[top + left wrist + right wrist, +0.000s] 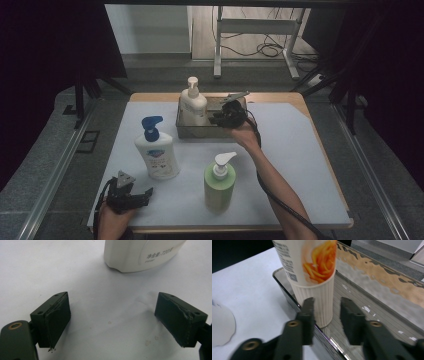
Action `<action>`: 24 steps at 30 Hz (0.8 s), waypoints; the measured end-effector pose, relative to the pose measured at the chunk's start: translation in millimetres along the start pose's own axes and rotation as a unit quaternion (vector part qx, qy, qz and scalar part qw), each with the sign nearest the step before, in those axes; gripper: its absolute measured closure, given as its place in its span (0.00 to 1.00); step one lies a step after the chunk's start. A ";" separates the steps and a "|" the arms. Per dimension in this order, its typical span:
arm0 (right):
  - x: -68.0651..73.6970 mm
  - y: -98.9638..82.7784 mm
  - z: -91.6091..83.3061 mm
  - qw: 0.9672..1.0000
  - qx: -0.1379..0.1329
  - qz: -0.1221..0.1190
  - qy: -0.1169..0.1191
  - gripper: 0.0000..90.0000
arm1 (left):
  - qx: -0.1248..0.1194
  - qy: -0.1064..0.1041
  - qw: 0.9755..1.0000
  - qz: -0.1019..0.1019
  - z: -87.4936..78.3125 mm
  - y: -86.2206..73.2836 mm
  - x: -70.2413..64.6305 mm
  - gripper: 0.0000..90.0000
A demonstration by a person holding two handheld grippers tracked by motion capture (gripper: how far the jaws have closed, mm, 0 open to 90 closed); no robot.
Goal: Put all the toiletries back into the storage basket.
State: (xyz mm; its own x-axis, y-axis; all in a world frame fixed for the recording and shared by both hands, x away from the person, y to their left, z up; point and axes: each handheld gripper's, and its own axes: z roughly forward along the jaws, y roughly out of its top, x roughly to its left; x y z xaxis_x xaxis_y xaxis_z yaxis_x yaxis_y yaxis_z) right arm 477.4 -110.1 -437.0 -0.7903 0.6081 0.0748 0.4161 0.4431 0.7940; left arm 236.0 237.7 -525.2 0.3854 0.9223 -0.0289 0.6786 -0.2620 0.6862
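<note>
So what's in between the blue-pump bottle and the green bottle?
Nothing: in the high view, just bare white table cover lies between the blue-pump bottle and the green bottle, which stand apart.

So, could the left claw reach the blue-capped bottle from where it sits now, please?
Probably yes: the left claw is open, and bare table lies between it and the blue-capped bottle just ahead.

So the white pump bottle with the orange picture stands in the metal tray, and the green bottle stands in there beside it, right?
Not quite. In the high view the green bottle stands on the table's white sheet, near the front edge, outside the metal tray. The white pump bottle does stand in the tray.
</note>
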 end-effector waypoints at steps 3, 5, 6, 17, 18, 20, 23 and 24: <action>-1.8 -0.6 2.2 1.000 0.002 0.003 -0.005 0.91 | 0.000 0.000 1.000 0.000 0.0 0.0 0.0 0.14; -3.0 -0.5 5.9 1.000 0.005 0.005 -0.006 0.97 | 0.000 0.000 1.000 0.000 0.0 0.0 0.0 0.14; -3.9 -0.6 11.1 1.000 0.009 0.011 -0.008 1.00 | 0.000 0.000 1.000 0.000 0.0 0.0 0.0 0.14; -7.9 2.3 34.8 0.998 0.035 0.034 -0.038 1.00 | 0.001 0.000 1.000 0.000 -0.2 0.1 0.0 0.14; -7.9 2.3 34.8 0.998 0.035 0.034 -0.038 1.00 | 0.001 0.000 1.000 0.000 -0.2 0.1 0.0 0.14; -6.7 2.1 38.4 0.998 0.040 0.035 -0.037 1.00 | 0.001 0.000 1.000 0.000 -0.2 0.1 0.0 0.14; -4.5 0.9 43.0 0.998 0.047 0.031 -0.037 1.00 | 0.001 0.000 1.000 0.000 -0.2 0.1 0.0 0.14; -4.7 0.6 43.7 0.998 0.048 0.032 -0.038 1.00 | 0.001 0.000 1.000 0.000 -0.2 0.1 0.0 0.14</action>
State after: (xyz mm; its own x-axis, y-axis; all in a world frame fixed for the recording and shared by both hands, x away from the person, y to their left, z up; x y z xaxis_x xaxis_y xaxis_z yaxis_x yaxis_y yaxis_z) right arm 501.0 -84.0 -463.3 -0.7260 0.6835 0.0757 0.5094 0.4605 0.7269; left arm 235.9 237.7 -525.0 0.3856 0.9222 -0.0286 0.6795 -0.2629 0.6850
